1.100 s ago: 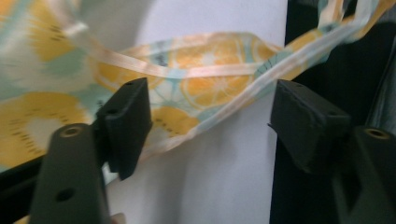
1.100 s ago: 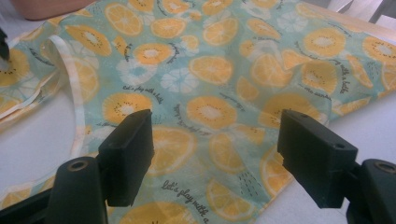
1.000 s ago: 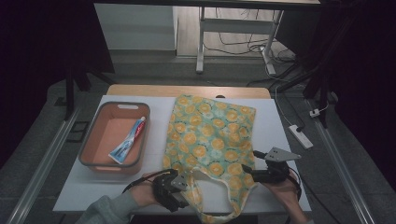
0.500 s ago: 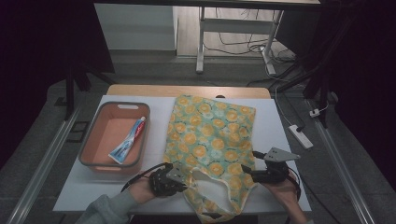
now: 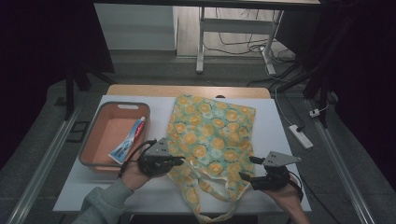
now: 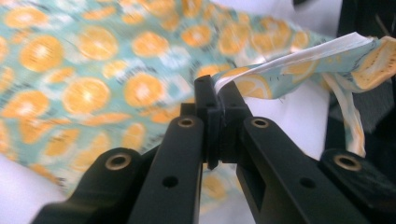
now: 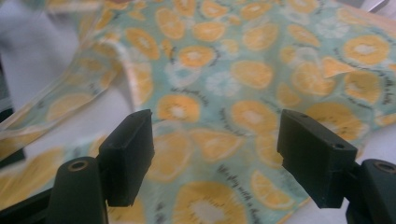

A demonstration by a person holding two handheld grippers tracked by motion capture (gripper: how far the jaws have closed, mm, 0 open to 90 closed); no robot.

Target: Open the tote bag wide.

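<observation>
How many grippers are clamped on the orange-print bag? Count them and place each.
1. The left gripper is shut on the bag's near-left edge by the tray. The right gripper hangs open over the near-right corner.

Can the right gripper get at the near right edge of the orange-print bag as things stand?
Probably yes. The right gripper hangs open just over the bag at that edge, fabric showing between its jaws with nothing between them, while the left gripper pinches the opposite edge.

left tool [image 5: 180,161]: black, brass screws (grey plate) | sleeve [image 5: 100,205]: grey-green
</observation>
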